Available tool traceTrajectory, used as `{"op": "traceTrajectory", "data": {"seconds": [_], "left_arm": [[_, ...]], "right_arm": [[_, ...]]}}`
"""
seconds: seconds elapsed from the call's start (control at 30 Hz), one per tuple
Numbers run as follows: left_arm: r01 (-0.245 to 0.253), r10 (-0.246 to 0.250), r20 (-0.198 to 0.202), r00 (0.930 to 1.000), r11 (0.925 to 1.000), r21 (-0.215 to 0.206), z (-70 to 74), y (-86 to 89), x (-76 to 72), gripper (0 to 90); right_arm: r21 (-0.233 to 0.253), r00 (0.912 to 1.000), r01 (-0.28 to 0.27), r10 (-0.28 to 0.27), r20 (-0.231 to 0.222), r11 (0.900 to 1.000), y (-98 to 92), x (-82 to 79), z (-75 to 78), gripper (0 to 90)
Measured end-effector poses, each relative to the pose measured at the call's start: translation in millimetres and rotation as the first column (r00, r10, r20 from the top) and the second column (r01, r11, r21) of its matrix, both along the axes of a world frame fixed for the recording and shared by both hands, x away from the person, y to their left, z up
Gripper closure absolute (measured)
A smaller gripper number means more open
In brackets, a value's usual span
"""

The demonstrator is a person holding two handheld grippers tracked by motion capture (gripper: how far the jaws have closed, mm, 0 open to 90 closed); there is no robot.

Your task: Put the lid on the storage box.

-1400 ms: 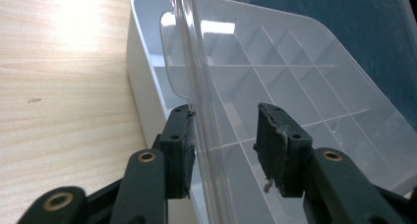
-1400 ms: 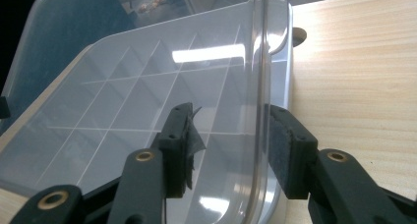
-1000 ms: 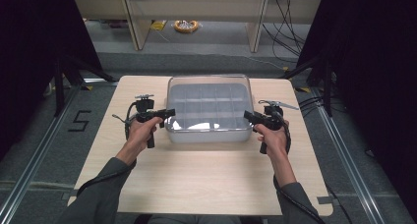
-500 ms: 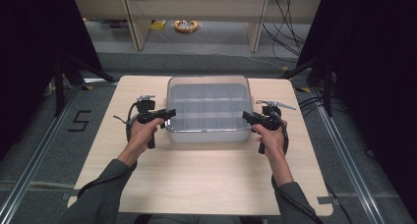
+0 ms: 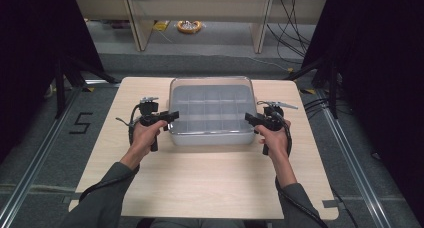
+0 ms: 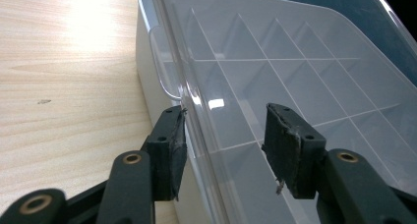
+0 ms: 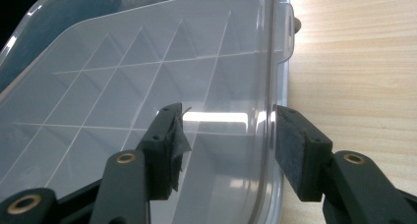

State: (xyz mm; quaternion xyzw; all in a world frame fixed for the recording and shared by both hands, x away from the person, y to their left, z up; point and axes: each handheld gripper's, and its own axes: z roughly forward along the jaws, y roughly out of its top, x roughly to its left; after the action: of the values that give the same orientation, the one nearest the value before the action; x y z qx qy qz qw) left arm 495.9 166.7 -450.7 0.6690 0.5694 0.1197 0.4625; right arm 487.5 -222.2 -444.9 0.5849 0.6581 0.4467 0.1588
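- Black pads of the left gripper stand spread, one outside the near-left edge of the clear plastic organizer box and one over its lid; the rim runs up between them, not yet pinched.
- Right gripper mirrors this: jaws apart, straddling the box's right rim, one pad over the lid and one out over the wooden table.
- In the high view the left gripper and right gripper flank the box, which sits mid-table toward the far edge, its grid of compartments apparently empty.
- Step in hand, as I judge it: lining up a two-sided grasp on the lid's edges.
- Next move likely calls for closing both jaws evenly on the rim, then lifting level so the lid does not twist or drag the box.
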Motion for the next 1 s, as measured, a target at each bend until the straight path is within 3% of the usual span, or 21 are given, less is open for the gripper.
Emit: {"op": "traceTrajectory", "data": {"seconds": [0.03,0.07,0.1,0.13,0.17,0.2,0.3,0.37,0.43,0.5,0.57,0.73,0.87,1.0], "left_arm": [[-0.015,0.014,-0.009,0.9999,0.9995,-0.029,-2.6,-1.3,1.0,49.7],[-0.005,0.004,0.015,0.9999,0.9998,0.021,-6.5,-1.6,1.6,54.7],[0.003,-0.004,0.021,0.9998,0.9991,0.043,-5.9,-0.8,1.3,54.6],[0.003,-0.004,0.021,0.9998,0.9991,0.043,-5.9,-0.8,1.3,54.8],[0.003,-0.005,0.025,0.9997,0.9977,0.068,-4.2,-2.8,1.0,55.0],[0.004,-0.007,0.03,0.9995,0.9967,0.081,-4.3,-4.0,0.5,55.9],[0.005,-0.007,0.024,0.9997,0.9961,0.088,-3.4,-4.1,0.1,55.9],[0.006,-0.008,0.028,0.9996,0.997,0.077,-4.2,-3.7,0.7,55.9],[0.006,-0.007,0.023,0.9997,0.9974,0.072,-4.6,-2.8,1.5,55.9],[0.01,-0.012,0.022,0.9997,0.9976,0.069,-4.7,-2.4,2.0,55.9],[0.009,-0.01,0.024,0.9997,0.9976,0.068,-4.9,-2.4,2.0,56.0],[0.001,-0.002,0.018,0.9998,0.9985,0.055,-5.0,-2.4,3.1,56.0],[-0.01,0.009,0.026,0.9996,0.9994,0.033,-6.2,-2.5,6.6,56.0],[-0.02,0.02,0.022,0.9996,0.9995,0.023,-6.5,-2.1,9.2,56.6]], "right_arm": [[-0.002,1.0,-0.006,0.006,-0.006,1.0,-0.2,0.3,0.6,47.6],[0.004,0.9999,-0.009,0.009,-0.014,1.0,-1.6,0.7,1.5,45.9],[0.046,0.999,0.015,-0.013,-0.042,0.999,0.9,-0.7,3.6,45.8],[0.046,0.999,0.015,-0.013,-0.042,0.999,0.9,-0.7,3.6,45.8],[0.021,0.9992,0.011,-0.01,-0.039,1.0,0.9,-1.0,5.9,48.4],[-0.077,0.9999,-0.017,0.017,-0.004,0.997,-1.7,0.4,5.2,51.6],[-0.128,0.9997,-0.025,0.025,0.0,0.991,-0.6,0.2,3.1,49.7],[-0.123,0.9997,-0.024,0.024,0.0,0.992,-0.1,-0.1,3.2,49.8],[-0.065,0.9995,-0.009,0.007,-0.03,0.998,0.6,-2.4,5.3,50.9],[-0.081,0.9994,-0.034,0.033,-0.01,0.996,-4.7,-0.2,4.8,51.9],[-0.064,0.9997,-0.023,0.022,-0.013,0.998,-4.4,-0.2,4.5,53.1],[-0.093,0.9996,-0.025,0.023,-0.012,0.995,-7.0,-1.7,2.7,60.4],[-0.055,0.9998,-0.018,0.018,-0.002,0.998,-11.6,-2.2,0.1,64.3],[-0.057,0.9998,-0.016,0.017,0.011,0.998,-12.9,-3.0,-1.5,67.1]]}}
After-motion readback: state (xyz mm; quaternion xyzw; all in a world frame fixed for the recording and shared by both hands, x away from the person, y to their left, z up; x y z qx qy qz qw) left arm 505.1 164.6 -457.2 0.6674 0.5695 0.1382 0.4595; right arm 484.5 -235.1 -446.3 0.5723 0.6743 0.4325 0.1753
